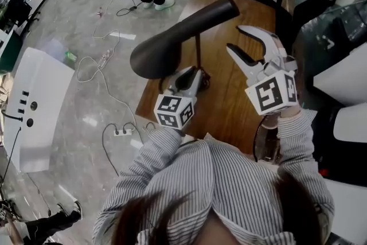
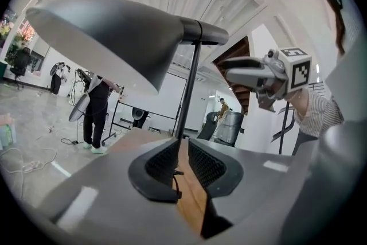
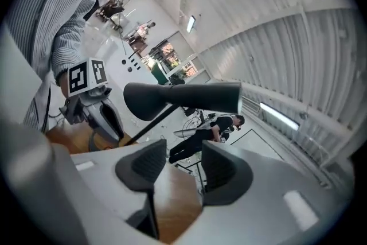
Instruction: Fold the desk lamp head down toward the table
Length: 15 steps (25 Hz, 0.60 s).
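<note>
Black lamp head (image 1: 172, 43), brown table (image 1: 229, 115), pinstriped shirt (image 1: 229, 181), grey left gripper (image 1: 199, 75), grey right gripper (image 1: 235, 38) (black-and-white cubes (image 1: 172, 111))

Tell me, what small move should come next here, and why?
Probably move the right gripper across to the narrow end of the lamp head and close on it. Its jaws stand open and empty beside that head, which sits raised on its stem above the table.

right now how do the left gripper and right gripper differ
Jaws: the left gripper has its jaws a narrow gap apart; the right gripper has them wide apart.
Place: the left gripper sits low beneath the lamp head, with the lamp stem just off its tips; the right gripper is off to the stem's side, with nothing between its jaws.
Both are over the table.
</note>
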{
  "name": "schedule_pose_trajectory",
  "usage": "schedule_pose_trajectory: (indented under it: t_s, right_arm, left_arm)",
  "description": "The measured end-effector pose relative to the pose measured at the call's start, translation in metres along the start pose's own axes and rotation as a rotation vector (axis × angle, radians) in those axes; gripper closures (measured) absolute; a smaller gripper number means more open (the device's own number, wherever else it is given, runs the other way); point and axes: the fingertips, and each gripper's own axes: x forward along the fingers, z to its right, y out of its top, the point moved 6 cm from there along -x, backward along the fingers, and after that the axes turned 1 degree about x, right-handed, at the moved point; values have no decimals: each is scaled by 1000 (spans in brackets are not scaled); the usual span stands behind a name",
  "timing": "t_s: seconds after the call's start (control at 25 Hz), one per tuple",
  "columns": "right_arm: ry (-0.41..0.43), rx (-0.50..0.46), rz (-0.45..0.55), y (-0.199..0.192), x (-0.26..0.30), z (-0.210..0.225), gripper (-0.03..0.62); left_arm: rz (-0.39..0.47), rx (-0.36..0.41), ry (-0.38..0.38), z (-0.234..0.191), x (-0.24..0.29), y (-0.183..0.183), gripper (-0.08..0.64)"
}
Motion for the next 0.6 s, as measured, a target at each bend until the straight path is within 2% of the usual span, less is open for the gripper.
schedule_pose_trajectory:
  t_s: [0.2,0.32,0.44,0.6]
  right_arm:
    - [18,345,83,-13,11,-60,428]
    - [20,557,129,-15,13,-83,512]
    - [35,711,121,-20,18,-105,534]
    - [78,955,117,-24,27,-132,550]
  left_arm:
    - [-1,-9,8,5,-16,-1,523]
    - [12,-25,13,5,-27,2,538]
    - [21,-62,20,4,-36,0,557]
    - [22,-72,29,5,-44,-3,557]
